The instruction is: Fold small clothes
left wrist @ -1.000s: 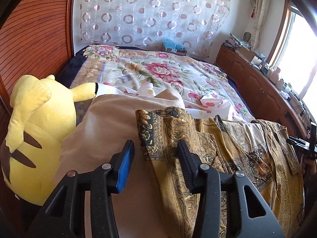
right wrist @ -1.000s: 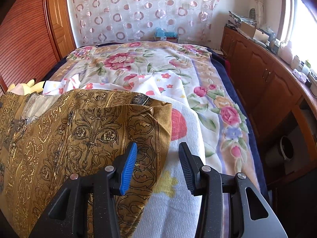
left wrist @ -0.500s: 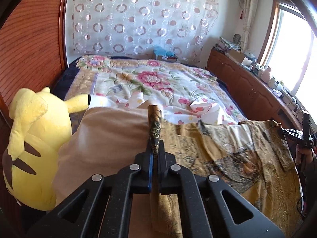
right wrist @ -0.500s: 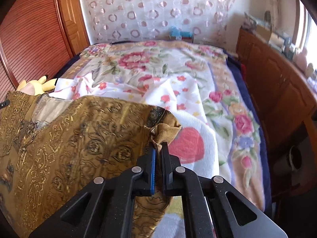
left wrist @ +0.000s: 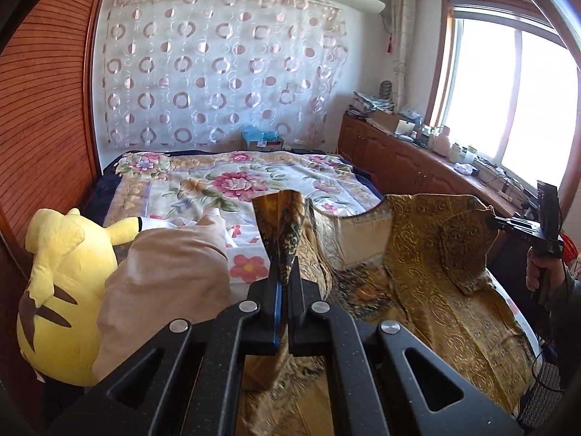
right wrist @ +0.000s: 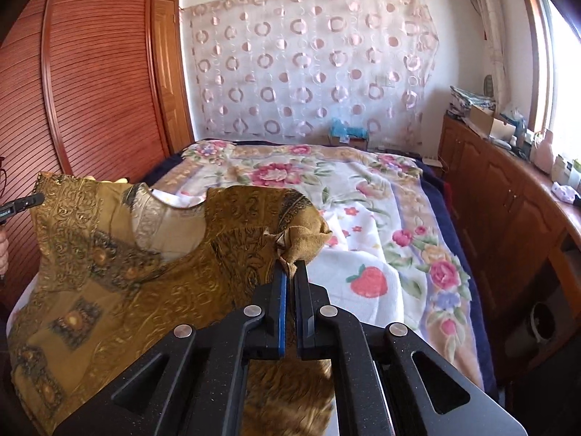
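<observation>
two hand-held grippers, left [left wrist: 284, 277] and right [right wrist: 289, 269], each clamped tight on one gold patterned garment [left wrist: 417, 239], beside one yellow plush toy [left wrist: 61, 283].

Blown-out window [left wrist: 515, 91] glare, fisheye-bent edges

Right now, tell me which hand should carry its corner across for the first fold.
Left, probably. Both grippers clamp the gold patterned top, but the left gripper has the plush and beige cloth crowding it, while the right gripper sits over open bedspread.
</observation>
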### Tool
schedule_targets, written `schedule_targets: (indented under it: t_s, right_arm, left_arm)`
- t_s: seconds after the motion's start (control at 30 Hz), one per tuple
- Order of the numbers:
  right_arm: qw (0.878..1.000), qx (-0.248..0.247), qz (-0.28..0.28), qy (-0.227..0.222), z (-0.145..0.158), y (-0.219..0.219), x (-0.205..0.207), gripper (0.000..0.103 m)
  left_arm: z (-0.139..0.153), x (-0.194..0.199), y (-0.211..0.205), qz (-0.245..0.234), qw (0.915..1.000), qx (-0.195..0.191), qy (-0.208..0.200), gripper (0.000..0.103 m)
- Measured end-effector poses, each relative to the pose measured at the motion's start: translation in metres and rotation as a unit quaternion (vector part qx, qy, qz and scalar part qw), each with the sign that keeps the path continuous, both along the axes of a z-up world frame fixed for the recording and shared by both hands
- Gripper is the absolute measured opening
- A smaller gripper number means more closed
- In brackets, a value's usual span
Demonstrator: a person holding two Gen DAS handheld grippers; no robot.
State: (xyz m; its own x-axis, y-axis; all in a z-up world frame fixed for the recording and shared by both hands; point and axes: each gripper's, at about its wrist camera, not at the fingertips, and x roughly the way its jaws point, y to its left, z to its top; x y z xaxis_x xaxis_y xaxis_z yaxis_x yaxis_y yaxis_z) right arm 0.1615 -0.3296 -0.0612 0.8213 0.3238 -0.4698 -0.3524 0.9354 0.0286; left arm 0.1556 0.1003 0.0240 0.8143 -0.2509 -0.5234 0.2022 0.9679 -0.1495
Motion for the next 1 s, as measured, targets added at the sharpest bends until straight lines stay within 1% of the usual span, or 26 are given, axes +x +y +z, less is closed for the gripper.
schedule_targets:
  t_s: [0.1,0.23,0.43,0.63,0.7,0.83,0.87,0.93,1.0]
  right_arm:
    - [1.0,0.004,0.004,-0.004,-0.01,-0.005,-0.024,0.003]
    - [1.0,0.011,0.005,0.0,-0.025,-0.013,-0.05,0.003]
    - [1.0,0.019,-0.003,0.01,-0.041,-0.03,-0.098,0.003]
    - [0.999,0.04,-0.011,0.015,-0.053,-0.048,-0.158,0.003]
    - [0.999,0.041,-0.014,0.018,-0.054,-0.053,-0.174,0.003]
    - [0.998,0.036,-0.023,0.036,-0.051,-0.062,-0.19,0.003]
    - [0.998,0.033,-0.021,0.04,-0.044,-0.058,-0.193,0.003]
    - [0.998,0.025,-0.021,0.045,-0.039,-0.057,-0.207,0.003]
    - [0.998,0.021,-0.019,0.054,-0.033,-0.055,-0.212,0.003]
  left_arm:
    - [-0.004,-0.018,-0.003,-0.001,1.0,0.0,-0.003,0.003]
    - [-0.016,-0.044,-0.005,-0.001,1.0,-0.003,0.003,0.002]
    - [-0.038,-0.091,0.001,0.016,0.9998,-0.001,0.01,0.002]
    - [-0.054,-0.138,0.028,0.048,0.9984,-0.025,0.012,0.002]
    - [-0.058,-0.15,0.039,0.061,0.9976,-0.032,0.013,0.002]
    - [-0.064,-0.174,0.056,0.078,0.9961,-0.036,0.022,0.002]
    - [-0.063,-0.179,0.058,0.081,0.9959,-0.035,0.022,0.002]
    - [-0.061,-0.193,0.059,0.084,0.9957,-0.033,0.02,0.002]
    - [-0.059,-0.202,0.059,0.081,0.9957,-0.038,0.025,0.002]
